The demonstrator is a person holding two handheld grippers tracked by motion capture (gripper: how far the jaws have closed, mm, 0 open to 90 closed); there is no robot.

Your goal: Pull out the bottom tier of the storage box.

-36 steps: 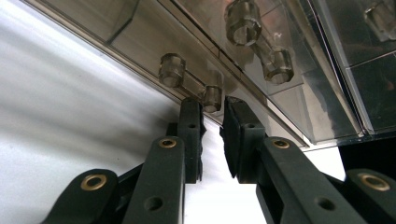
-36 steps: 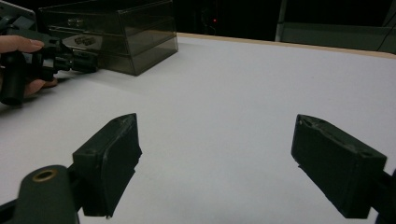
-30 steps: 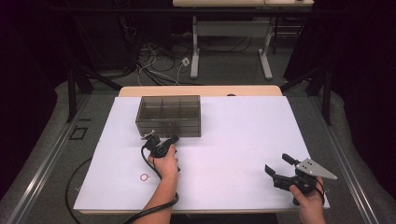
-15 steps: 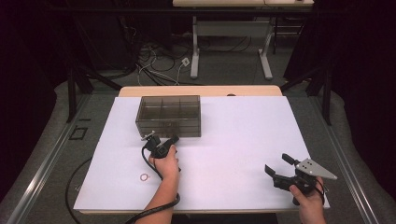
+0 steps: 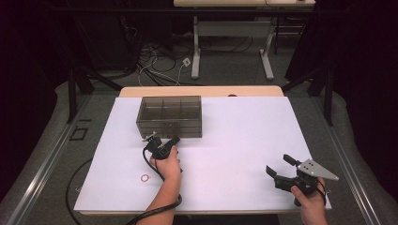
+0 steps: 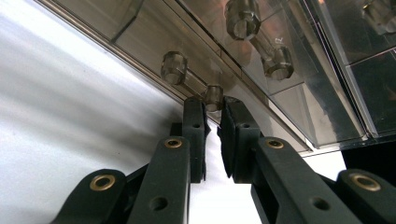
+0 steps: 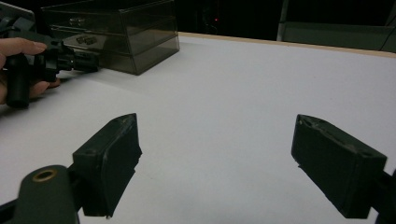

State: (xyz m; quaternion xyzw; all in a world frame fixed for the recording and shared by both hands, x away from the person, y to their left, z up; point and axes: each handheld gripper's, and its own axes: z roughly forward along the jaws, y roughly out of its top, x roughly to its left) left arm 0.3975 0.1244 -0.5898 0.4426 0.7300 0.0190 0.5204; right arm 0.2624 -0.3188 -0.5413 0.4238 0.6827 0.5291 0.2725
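Your left hand-held gripper (image 5: 165, 146) sits at the front face of the smoky transparent plastic drawer box (image 5: 170, 115), which stands on the white surface (image 5: 234, 136) toward 11 o'clock from the surface's middle. In the left gripper view the jaws are nearly together, with only a narrow gap between them, and their tips flank the small clear plastic drawer knob (image 6: 213, 96) on the box's lower drawer. The knob lies right at the tips; whether the pads actually press on it cannot be told. A second clear knob (image 6: 174, 67) shows just beside it, toward 10 o'clock in that view, and appears to be a reflection or a neighbouring handle part.

Your right hand-held gripper (image 5: 281, 169) rests low over the surface near its 5 o'clock corner, well apart from the box. Its jaws stand wide open with nothing between them; in the right gripper view bare white surface shows between the two black pads (image 7: 109, 158).

A small pink ring (image 5: 145, 177) lies flat on the surface at about 7 o'clock from your left hand (image 5: 169, 164), near it but not touching.
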